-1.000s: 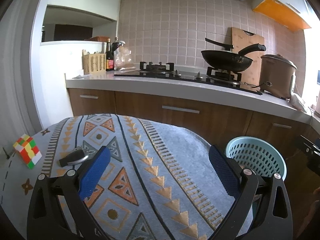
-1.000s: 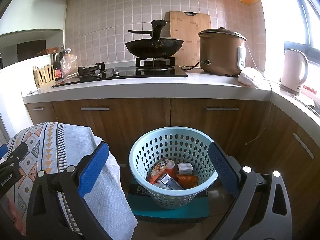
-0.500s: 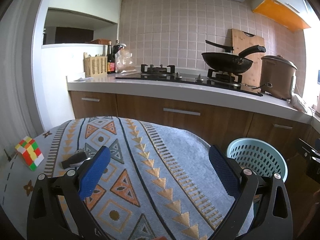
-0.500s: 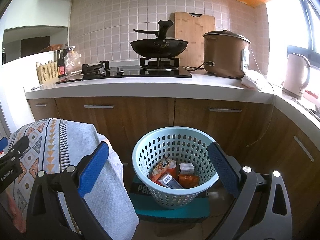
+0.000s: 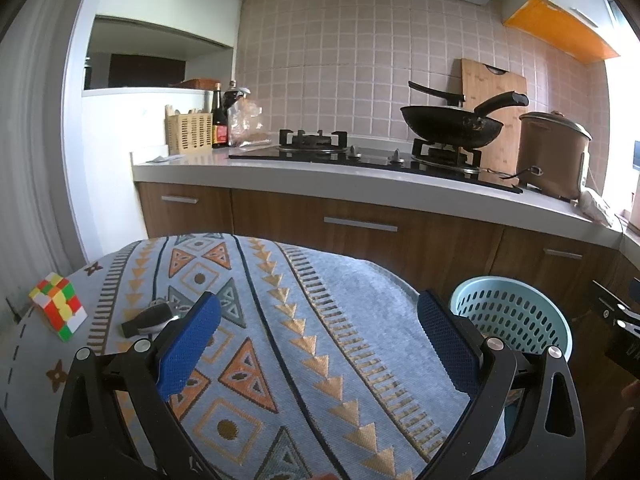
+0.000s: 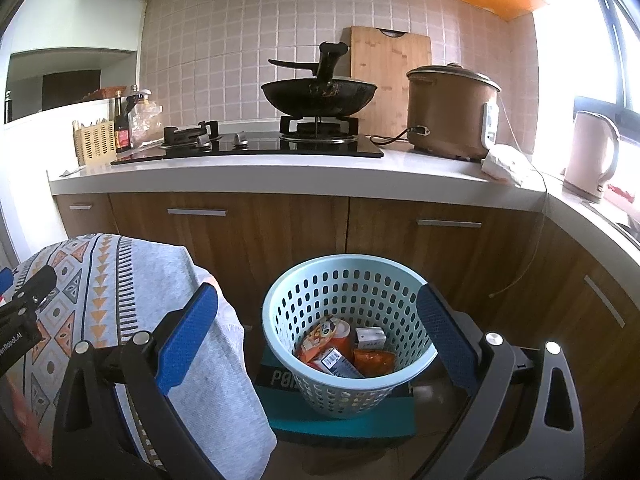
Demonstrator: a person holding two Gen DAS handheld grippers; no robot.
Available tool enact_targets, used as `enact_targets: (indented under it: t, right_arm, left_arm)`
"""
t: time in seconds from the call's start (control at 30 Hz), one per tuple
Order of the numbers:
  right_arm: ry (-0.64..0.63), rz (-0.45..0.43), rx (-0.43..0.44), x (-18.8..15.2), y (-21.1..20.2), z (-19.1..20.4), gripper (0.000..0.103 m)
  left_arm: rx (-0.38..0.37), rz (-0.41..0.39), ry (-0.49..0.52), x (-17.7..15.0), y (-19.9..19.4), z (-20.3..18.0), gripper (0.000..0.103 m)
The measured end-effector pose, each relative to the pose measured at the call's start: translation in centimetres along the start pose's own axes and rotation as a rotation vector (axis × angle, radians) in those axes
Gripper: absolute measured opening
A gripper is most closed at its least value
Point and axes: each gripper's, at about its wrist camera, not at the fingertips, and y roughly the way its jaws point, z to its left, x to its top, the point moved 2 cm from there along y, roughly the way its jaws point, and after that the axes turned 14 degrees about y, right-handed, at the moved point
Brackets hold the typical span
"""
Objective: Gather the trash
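Table [image 5: 304, 320]: I'm over the patterned cloth with my left tongs [image 5: 316, 336], spread wide and carrying nothing. Plenty of bare cloth ahead, so there's room to sweep here.
Table edge: the cloth rounds off and drops on the right, toward the basket [image 5: 508, 312]. My worry is anything I nudge that way sliding off and landing on the floor beside the basket, not in it.
Basket: in the right view it sits low on a teal box [image 6: 340, 416], just beside the hanging cloth [image 6: 192, 344]. My right tongs [image 6: 318, 340] hang above it, spread, nothing between the pads. The rim [image 6: 348, 260] is light plastic; if I clip it coming down, I reckon it tips or skids off the box.
Trash: wrappers and a small carton [image 6: 344, 350] lie at the bottom of the basket. I see no clear trash on the table.
Cube [image 5: 58, 306]: far left, near the table's edge. Not trash, I'd say; a careless grab there is my main risk.
Dark object [image 5: 150, 318]: touching or just behind my left pad [image 5: 188, 348]; I can't tell what it is, and closing now might catch it.
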Motion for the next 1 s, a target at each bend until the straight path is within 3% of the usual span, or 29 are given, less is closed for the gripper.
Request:
enact_targets:
  t: [0.33, 1.0]
  right_arm:
    - [-0.066, -0.051, -0.017, -0.4, -0.7, 1.1, 0.095]
    - [-0.077, -0.047, 0.004, -0.6, -0.6, 1.1, 0.095]
  left_arm:
    - [-0.008, -0.001, -0.006, 0.0, -0.2, 0.0, 0.095]
    - [-0.003, 0.015, 0.013, -0.2, 0.2, -0.6, 0.095]
